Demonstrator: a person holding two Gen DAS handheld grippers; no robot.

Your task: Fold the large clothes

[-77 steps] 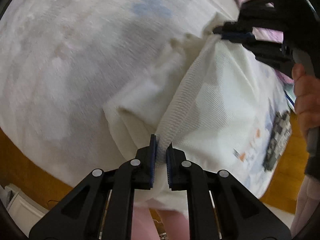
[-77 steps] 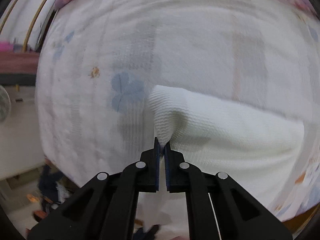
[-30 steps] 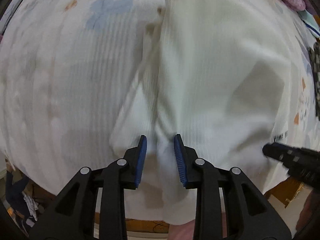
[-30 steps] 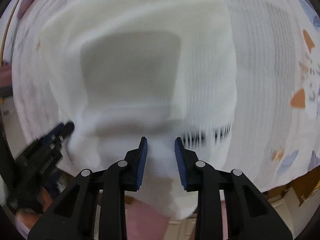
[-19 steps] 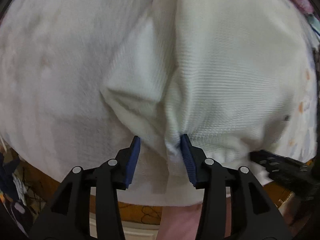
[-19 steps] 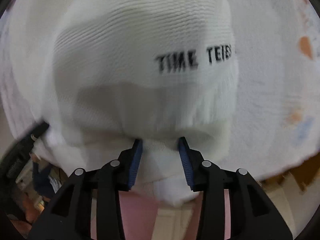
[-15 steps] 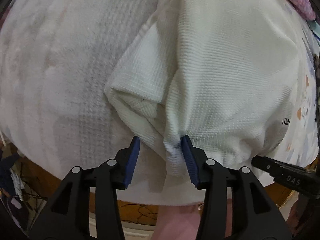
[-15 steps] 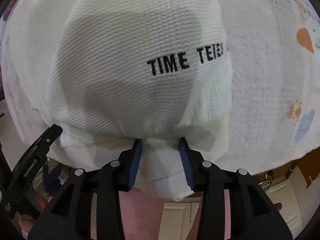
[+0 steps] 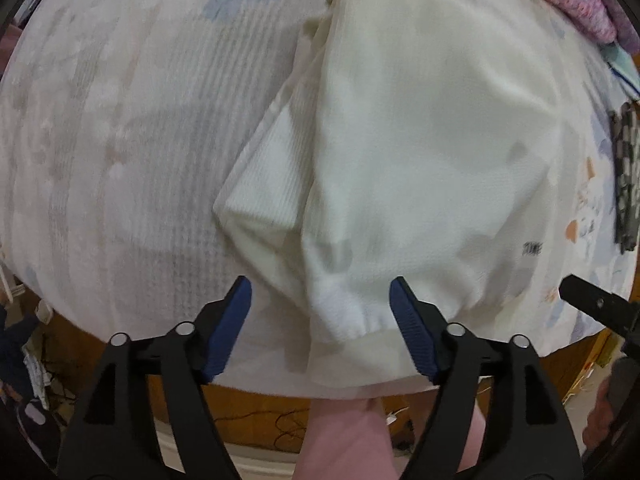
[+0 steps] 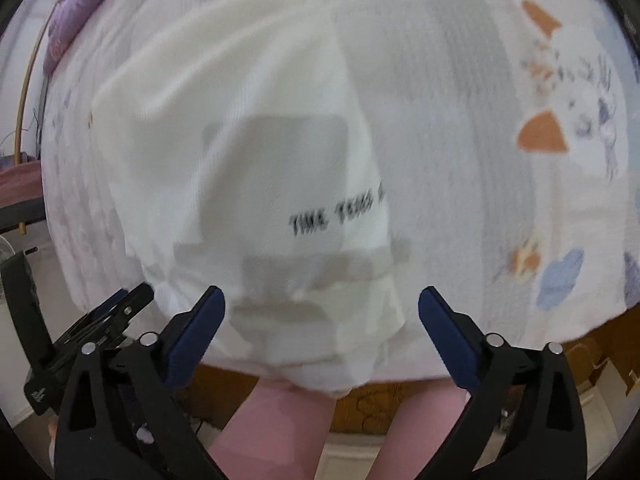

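A white waffle-knit garment lies folded on the bed, its ribbed hem at the near edge. It carries small black lettering in the right wrist view. My left gripper is wide open and empty, its jaws either side of the hem's left part. My right gripper is wide open and empty, just short of the hem's right part. The right gripper's tip shows at the right of the left wrist view, and the left gripper shows at the lower left of the right wrist view.
The bed has a white bedspread with pale blue and orange prints. A pink and purple blanket lies at the far corner. A dark patterned item lies at the right. The wooden bed frame runs below the near edge.
Both grippers have let go of the garment, opened wide and drawn back a little toward the bed's near edge. The garment now lies flat, folded over.
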